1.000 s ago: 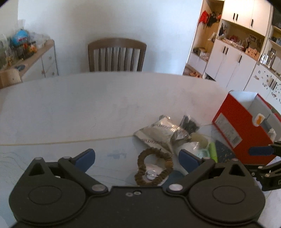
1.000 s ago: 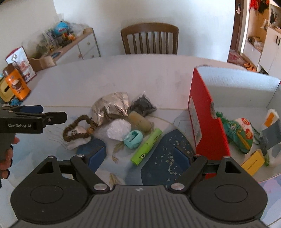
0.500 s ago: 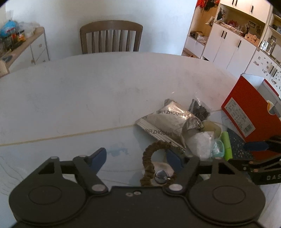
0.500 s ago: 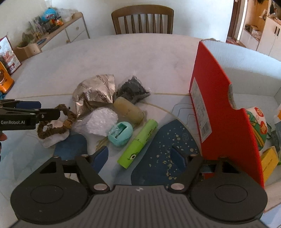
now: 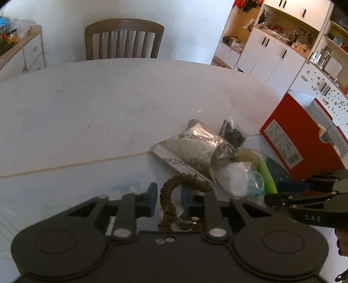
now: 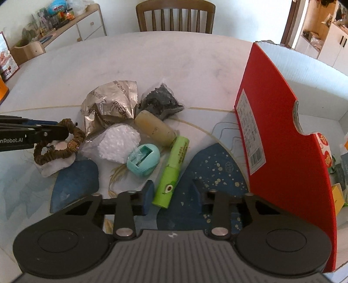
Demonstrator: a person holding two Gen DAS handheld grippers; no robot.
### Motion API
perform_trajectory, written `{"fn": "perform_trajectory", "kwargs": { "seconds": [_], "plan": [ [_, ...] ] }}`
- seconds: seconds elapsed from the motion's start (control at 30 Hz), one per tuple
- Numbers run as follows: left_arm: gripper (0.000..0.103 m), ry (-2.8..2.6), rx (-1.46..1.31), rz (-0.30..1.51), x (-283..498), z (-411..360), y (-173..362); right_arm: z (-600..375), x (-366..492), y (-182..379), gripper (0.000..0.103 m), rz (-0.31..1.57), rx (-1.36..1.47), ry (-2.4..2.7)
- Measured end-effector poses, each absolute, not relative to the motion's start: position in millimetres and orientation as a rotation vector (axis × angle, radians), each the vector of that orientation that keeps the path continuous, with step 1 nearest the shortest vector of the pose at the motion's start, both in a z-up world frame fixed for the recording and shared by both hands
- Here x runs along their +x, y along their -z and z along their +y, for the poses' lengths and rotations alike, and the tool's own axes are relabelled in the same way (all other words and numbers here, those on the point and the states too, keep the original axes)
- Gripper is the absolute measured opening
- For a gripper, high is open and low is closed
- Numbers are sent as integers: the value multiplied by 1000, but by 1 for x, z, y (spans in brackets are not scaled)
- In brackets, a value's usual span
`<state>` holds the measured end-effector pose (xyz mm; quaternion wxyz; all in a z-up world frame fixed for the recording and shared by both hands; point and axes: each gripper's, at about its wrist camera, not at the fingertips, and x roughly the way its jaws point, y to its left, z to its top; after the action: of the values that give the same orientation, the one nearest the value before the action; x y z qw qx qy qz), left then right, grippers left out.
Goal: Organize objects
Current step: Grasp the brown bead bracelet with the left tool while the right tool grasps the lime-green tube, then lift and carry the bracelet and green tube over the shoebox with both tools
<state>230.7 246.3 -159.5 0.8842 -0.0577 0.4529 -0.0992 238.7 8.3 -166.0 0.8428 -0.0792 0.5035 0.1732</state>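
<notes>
left gripper [image 5: 167, 197] has its blue pads nearly together around the brown fabric scrunchie [image 5: 174, 191]; contact with the pads can't be confirmed, a slim gap shows on each side. scrunchie lies on a white lump [image 6: 55, 166] on the table [image 5: 108, 104]. right gripper [image 6: 171, 192] jaws apart, straddling the base of the green tube [image 6: 173, 172], not touching it.

clutter packed tight beside the scrunchie: silver foil bag [image 5: 191, 152] printed "zhoushi", clear bag of white pellets [image 6: 118, 144], teal sharpener in plastic wrap [image 6: 143, 160], tan cylinder [image 6: 154, 130], bag of black bits [image 6: 162, 101]. foil bag edge touches the scrunchie.

red cardboard box [image 6: 278, 135] stands open just right of the pile, white barcode label on its side, text too small to read. left tool reads "nrobot.ai", right tool "das". wooden chair [image 6: 175, 16] at the far side.
</notes>
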Motion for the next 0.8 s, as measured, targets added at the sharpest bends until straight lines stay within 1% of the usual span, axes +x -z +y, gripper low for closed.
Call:
{"fn": "perform_trajectory", "kwargs": {
  "seconds": [0.03,0.07,0.13,0.47,0.8],
  "plan": [
    [12,209,-124,942,231,246,159,8,239,166,29,1065,-166,-362],
    [11,211,-128,940,231,245,158,7,240,166,23,1067,-163,-361],
    [8,219,-141,946,230,244,156,6,240,166,17,1068,-165,-354],
    [6,214,-154,920,218,238,139,-6,231,153,15,1062,-137,-338],
    [6,263,-213,841,188,222,97,-34,201,108,15,1008,-44,-374]
  ]
}}
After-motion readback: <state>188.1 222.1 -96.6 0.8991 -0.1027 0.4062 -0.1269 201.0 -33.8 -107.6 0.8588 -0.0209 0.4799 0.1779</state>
